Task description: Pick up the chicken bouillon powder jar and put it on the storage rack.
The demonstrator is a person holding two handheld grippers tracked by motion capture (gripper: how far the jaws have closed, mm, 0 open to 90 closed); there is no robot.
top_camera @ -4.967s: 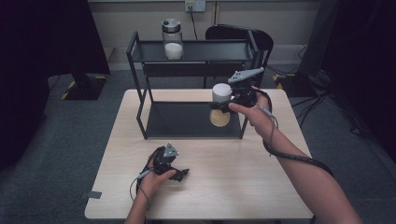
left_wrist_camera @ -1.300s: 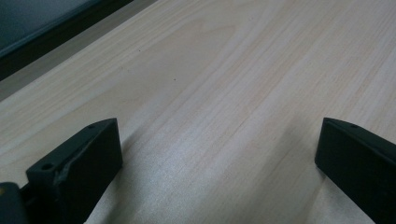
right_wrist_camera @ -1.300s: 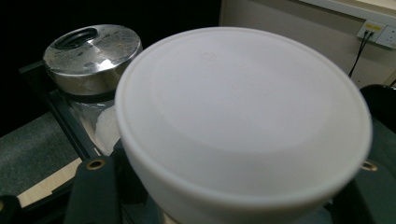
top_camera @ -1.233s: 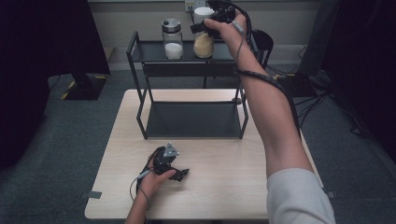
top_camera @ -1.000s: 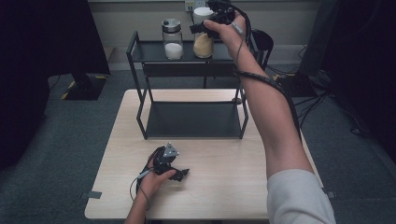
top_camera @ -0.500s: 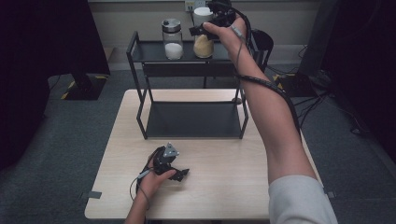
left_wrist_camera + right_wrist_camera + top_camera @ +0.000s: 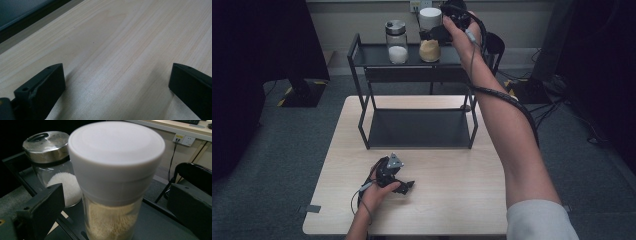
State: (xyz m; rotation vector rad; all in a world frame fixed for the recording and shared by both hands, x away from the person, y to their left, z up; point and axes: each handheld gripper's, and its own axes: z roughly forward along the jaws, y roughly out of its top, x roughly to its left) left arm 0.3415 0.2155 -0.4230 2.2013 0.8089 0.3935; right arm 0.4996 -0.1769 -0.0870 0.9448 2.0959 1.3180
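Jar [image 7: 113, 182] with the white lid stands on the top shelf [image 7: 377, 55], between the right gripper's [image 7: 439, 34] jaws, which have just opened wide and let go. Next, pull back without tipping it.

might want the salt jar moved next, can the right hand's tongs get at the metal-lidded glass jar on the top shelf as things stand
Probably yes. The right tongs, open, straddle the white-capped jar of tan granules; the metal-lidded glass jar of white grains stands right beside it on the black metal rack, nothing in front.
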